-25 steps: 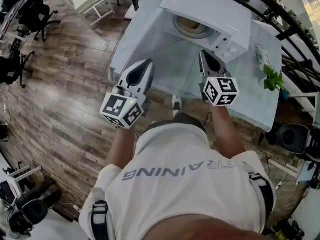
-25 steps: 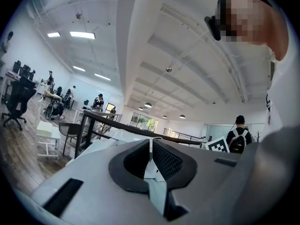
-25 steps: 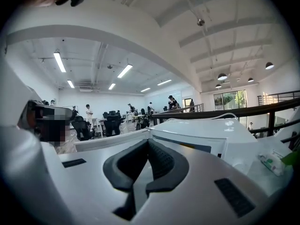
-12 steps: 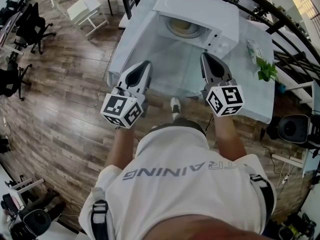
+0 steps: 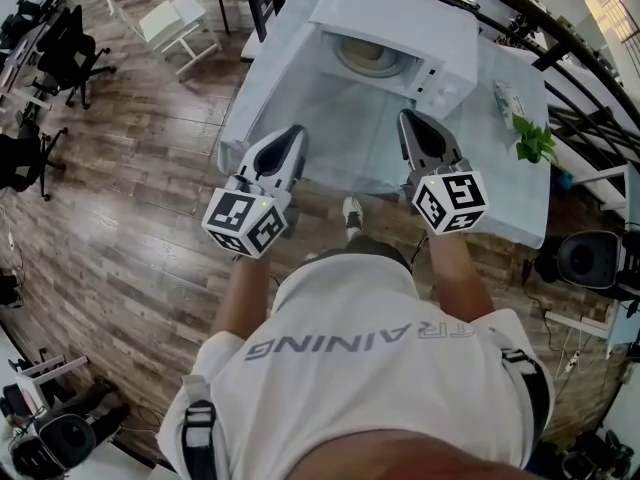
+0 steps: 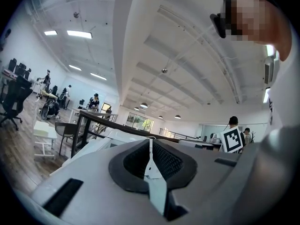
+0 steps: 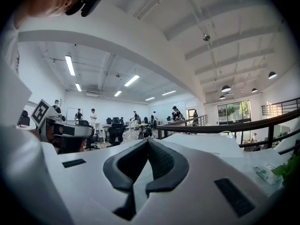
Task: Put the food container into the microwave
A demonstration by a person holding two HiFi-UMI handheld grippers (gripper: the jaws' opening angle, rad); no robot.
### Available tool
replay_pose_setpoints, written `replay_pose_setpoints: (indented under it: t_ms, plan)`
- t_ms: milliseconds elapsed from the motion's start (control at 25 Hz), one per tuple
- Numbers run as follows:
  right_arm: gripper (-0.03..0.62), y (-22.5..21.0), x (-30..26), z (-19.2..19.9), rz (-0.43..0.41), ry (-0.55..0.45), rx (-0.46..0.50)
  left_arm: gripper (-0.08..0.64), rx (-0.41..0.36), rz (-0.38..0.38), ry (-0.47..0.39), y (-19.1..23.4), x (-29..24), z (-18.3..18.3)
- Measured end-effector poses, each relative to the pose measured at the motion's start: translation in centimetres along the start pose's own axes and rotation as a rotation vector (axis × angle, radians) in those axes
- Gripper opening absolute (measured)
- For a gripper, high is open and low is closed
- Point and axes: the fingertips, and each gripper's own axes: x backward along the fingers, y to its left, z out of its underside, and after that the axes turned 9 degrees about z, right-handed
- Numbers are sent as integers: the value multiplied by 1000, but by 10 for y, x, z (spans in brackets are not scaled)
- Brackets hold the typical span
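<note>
We log the round beige food container as already sitting inside the open cavity of the white box-shaped microwave, at the far end of the white-clothed table; the placing itself looks done. The left gripper and right gripper hover over the table's near edge, well short of the microwave, both with jaws pressed together on nothing. By our reading, only shutting the microwave may be left.
</note>
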Motion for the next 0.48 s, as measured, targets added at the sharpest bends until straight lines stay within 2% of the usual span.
replay_pose_setpoints:
  t_ms: [480]
  plan:
    - [23, 5, -4, 6, -18, 8, -10, 46, 12, -3, -2, 2, 1, 1]
